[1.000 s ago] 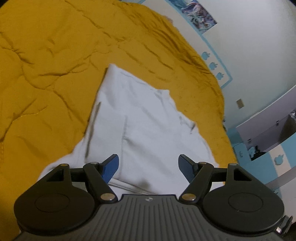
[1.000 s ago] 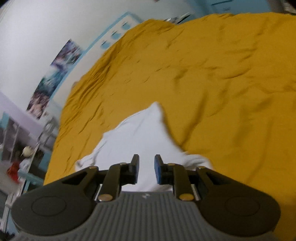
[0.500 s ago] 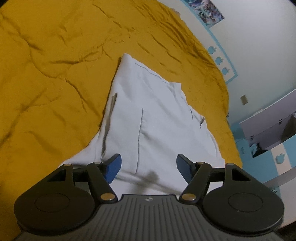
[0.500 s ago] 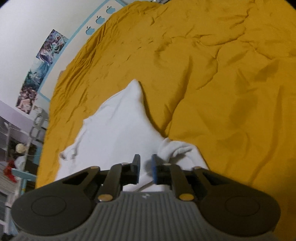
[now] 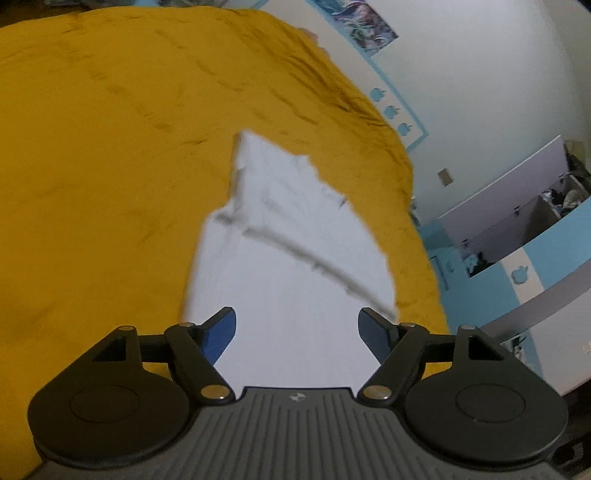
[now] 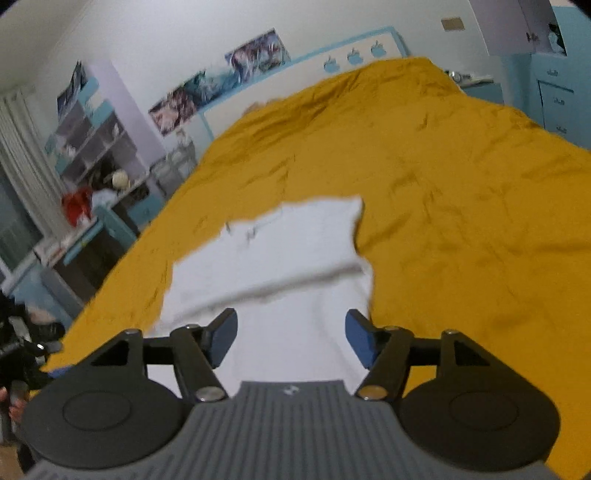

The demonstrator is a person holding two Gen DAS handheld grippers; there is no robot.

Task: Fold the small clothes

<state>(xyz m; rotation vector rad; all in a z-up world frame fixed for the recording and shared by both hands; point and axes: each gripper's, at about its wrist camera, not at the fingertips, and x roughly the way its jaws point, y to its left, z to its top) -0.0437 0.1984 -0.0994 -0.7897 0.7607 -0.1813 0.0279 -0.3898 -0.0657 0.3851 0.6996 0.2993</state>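
A small white garment (image 5: 295, 266) lies partly folded on the mustard-yellow bedspread (image 5: 103, 177), with a fold line crossing it. My left gripper (image 5: 297, 325) hovers over its near end, its jaws opening wide, nothing pinched between the blue pads. In the right wrist view the same white garment (image 6: 280, 258) stretches ahead on the bedspread (image 6: 461, 221). My right gripper (image 6: 291, 332) is above its near part with jaws opening; the cloth lies below them, not gripped. Both views are motion-blurred.
A white wall with posters (image 5: 354, 22) and blue apple decals runs behind the bed. Blue-and-white cabinets (image 5: 517, 236) stand right of the bed in the left view. Shelves and a cluttered desk (image 6: 92, 177) stand left of the bed in the right view.
Both grippers have pulled back and risen from the garment. The right gripper went from nearly shut to wide open and rolled level. The garment now looks narrower, folded over.
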